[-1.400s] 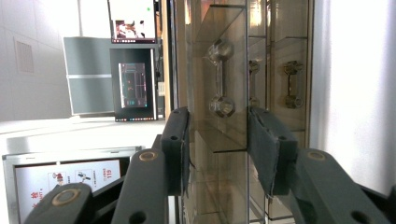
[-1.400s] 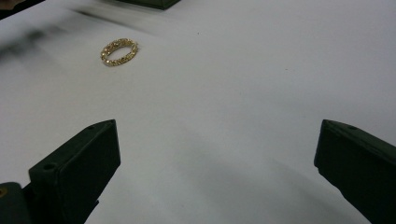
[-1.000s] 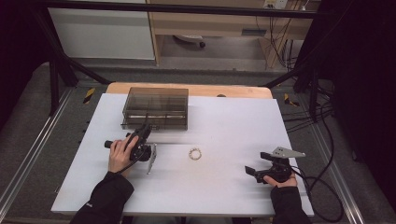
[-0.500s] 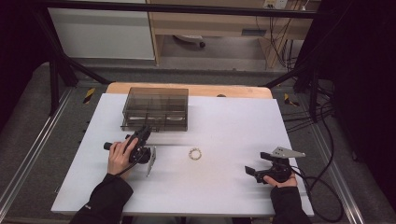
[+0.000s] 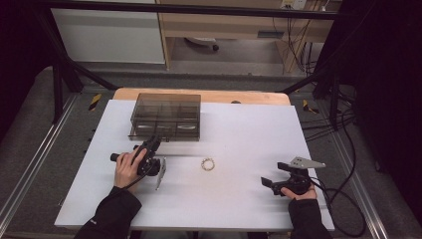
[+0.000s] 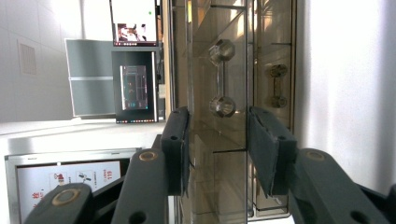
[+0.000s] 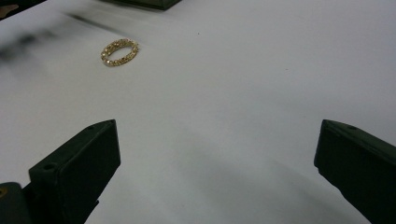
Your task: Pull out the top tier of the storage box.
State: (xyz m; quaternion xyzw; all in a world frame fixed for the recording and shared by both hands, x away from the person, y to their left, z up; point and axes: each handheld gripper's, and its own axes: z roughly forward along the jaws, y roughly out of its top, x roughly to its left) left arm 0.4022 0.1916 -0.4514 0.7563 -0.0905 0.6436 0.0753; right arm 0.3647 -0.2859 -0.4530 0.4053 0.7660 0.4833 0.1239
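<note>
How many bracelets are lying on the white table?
1. The gold bracelet lies on the white table, between the left gripper and the right gripper, in front of the smoky drawer box. The box's inside is unclear.

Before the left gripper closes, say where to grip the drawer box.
Grip the clear bar handle on the drawer box front, coming straight from the person's side. It stands proud between two knobs, and the left gripper already has its open jaws lined up with it.
</note>
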